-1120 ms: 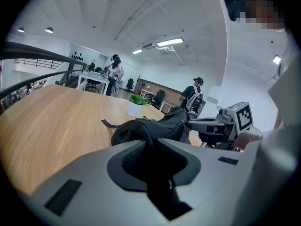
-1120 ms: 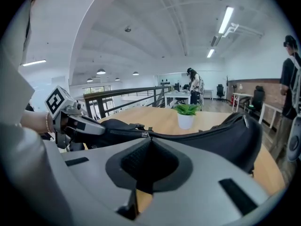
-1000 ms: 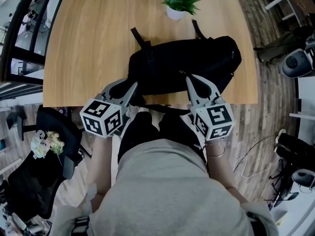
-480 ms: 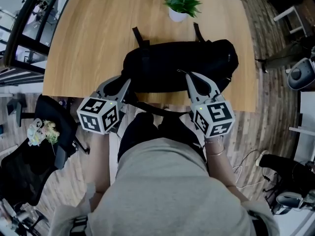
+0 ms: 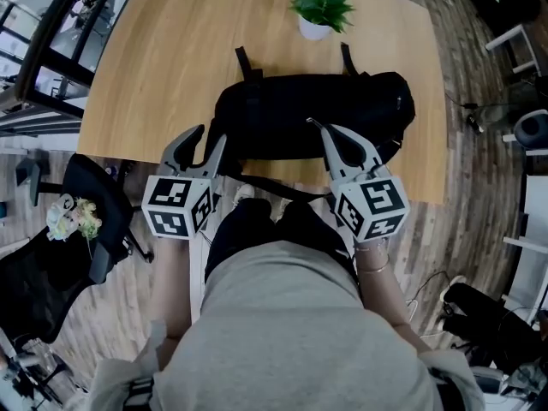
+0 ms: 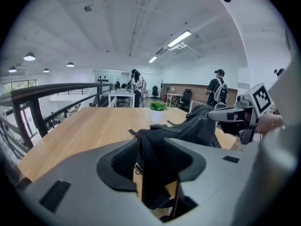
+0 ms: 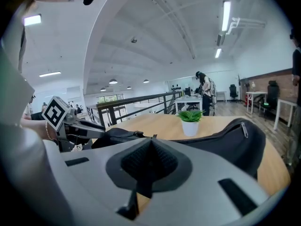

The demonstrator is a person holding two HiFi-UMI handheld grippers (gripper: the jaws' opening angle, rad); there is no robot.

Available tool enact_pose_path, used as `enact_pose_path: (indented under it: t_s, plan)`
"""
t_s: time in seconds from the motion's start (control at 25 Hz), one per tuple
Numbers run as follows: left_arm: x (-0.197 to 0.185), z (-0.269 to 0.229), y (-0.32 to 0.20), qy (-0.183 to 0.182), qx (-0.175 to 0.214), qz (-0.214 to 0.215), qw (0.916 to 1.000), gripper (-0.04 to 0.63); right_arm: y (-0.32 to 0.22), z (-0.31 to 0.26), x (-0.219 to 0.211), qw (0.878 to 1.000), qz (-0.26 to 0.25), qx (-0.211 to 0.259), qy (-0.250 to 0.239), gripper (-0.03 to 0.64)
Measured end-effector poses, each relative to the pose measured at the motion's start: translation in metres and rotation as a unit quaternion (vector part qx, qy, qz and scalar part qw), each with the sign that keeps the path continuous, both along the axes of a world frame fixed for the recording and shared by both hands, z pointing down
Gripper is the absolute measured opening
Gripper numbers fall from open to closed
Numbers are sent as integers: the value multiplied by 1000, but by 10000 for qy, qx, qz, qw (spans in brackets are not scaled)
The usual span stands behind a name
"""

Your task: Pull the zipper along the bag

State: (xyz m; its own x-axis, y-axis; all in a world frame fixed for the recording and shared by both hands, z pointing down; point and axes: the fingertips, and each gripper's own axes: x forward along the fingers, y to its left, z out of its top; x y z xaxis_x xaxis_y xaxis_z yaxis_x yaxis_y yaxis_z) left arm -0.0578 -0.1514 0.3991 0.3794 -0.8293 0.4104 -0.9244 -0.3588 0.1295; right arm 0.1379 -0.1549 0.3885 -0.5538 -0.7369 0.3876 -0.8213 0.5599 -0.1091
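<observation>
Nearest, my grey shirt (image 5: 282,332) and dark trousers (image 5: 257,221) filled the bottom of the head view. Just past my knees, my left gripper (image 5: 211,134) reached the near edge of the wooden table (image 5: 163,50), its jaws spread, with the left end of the black bag (image 5: 317,114) standing loosely between them. My right gripper (image 5: 313,123) lay on the bag's top, jaws pressed together on what looked like the small dark zipper pull (image 7: 153,137). The bag lay lengthwise across the table's near half, and a strap (image 5: 274,187) drooped over the edge between my grippers. Behind it two straps (image 5: 244,62) pointed away, and a potted plant (image 5: 323,11) stood just beyond. A black chair (image 5: 94,212) stood on the floor to my left. Far off, a railing (image 6: 47,93) and standing people (image 6: 218,86) showed.
</observation>
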Motion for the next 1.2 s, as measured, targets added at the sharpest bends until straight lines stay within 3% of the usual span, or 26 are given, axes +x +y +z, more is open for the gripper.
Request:
enact_pose_path:
  t_s: [0.32,0.6,0.84,1.2]
  plan:
    - [53,-29,-1,-411,423,756,9954,175,-2,-5,-1,9998,-155,33,-130,8]
    - [112,-27,-7,-553,358,1537,9859,173,-8,-5,1,9994,-298,9,-197,9]
    - [146,-20,-15,-1105,414,2145,9696,173,-9,-7,-1,9992,-347,9,-196,9]
    - [170,-2,-25,-1999,331,2709,9410,173,-10,-8,-1,9991,-395,6,-171,9]
